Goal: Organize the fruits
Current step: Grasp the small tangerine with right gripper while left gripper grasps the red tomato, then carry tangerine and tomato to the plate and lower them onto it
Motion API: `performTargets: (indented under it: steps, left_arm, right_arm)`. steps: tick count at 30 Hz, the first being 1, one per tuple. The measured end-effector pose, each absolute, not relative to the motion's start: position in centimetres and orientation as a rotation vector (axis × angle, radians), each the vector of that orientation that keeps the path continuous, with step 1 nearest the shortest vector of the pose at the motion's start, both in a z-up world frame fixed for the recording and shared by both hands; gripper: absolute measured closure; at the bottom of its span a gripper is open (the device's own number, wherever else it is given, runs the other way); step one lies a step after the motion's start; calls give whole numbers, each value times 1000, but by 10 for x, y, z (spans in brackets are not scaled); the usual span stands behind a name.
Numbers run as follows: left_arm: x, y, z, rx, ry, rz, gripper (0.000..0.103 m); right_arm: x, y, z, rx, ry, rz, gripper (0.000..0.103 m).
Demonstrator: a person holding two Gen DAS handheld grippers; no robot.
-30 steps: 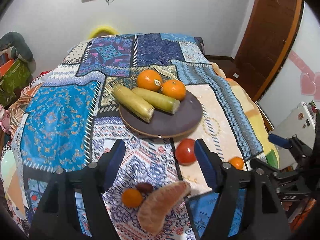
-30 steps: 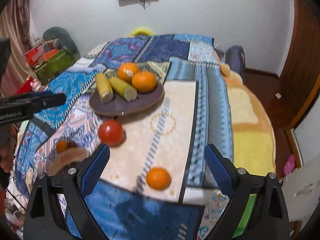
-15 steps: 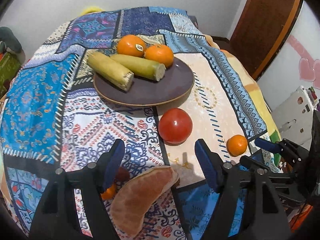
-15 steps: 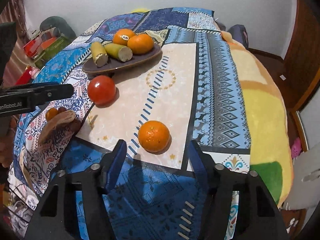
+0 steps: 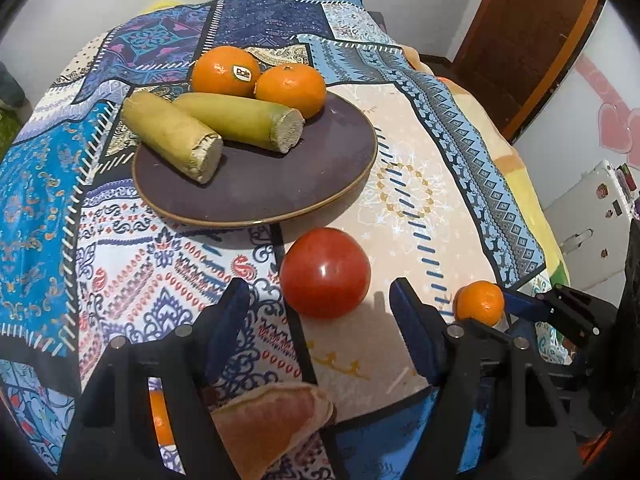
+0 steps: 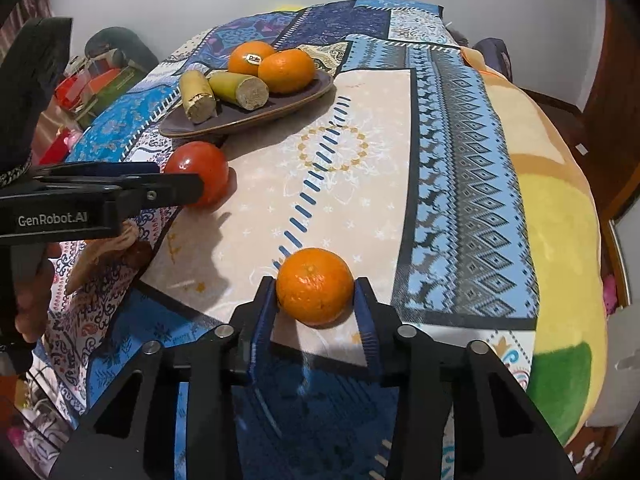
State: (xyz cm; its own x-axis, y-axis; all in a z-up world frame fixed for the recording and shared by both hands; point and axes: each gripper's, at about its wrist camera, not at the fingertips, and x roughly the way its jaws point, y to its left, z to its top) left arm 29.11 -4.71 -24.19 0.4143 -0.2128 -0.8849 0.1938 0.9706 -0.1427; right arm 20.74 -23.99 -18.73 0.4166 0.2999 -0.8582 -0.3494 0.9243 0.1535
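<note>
A dark plate (image 5: 280, 184) holds two oranges (image 5: 226, 70) and two yellow-green corn pieces (image 5: 172, 136); it also shows in the right wrist view (image 6: 280, 108). A red tomato (image 5: 325, 273) lies on the cloth just ahead of my open left gripper (image 5: 320, 304), between its fingertips' line. My right gripper (image 6: 316, 296) has both pads against a small orange (image 6: 315, 286) resting on the cloth near the table's front edge. That orange (image 5: 479, 303) shows in the left wrist view too.
A patterned cloth (image 6: 460, 140) covers the round table. A pale orange fruit wedge (image 5: 272, 420) and another small orange (image 5: 160, 416) lie under my left gripper. Clutter (image 6: 96, 80) stands at far left; a wooden door (image 5: 532, 36) at right.
Both grippers moved forward and down. My right gripper closed its jaws onto the small orange. My left gripper came up to the tomato, still open.
</note>
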Motion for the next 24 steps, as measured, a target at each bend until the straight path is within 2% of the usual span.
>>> performTargets:
  steps: [5,7,8,9,19,20,21,24]
  left_arm:
    - [295,-50,-247,-41,1124,-262,31]
    - [295,-50,-247,-40,1120,-264,40]
    - [296,-50,-247,-42,1121,-268,50]
    - [296,-49,-246,-41,1125,-269,56]
    - [283,-19,-212,-83,1038,-228,58]
    - [282,-12,-206,-88,1025,-219,60]
    - [280,-6,-201,-92,1013,-213,68]
    - [280,11,-184,-104,970,-196,69]
  right_arm:
    - [210,-238,-184,-62,1044,407,68]
    - [209,-239,-180,-61,1033,405,68]
    - [210,-239,-179,-59,1030,404,68]
    - [210,-240,-177,-57,1023,402,68]
    - [219,-236,-152,-56,962,405,68]
    - [220,-234,-150,-59,956,406,68]
    - [222,-231,-146,-64,945,407,68]
    - [228,-226,-138,-65,919,413,68]
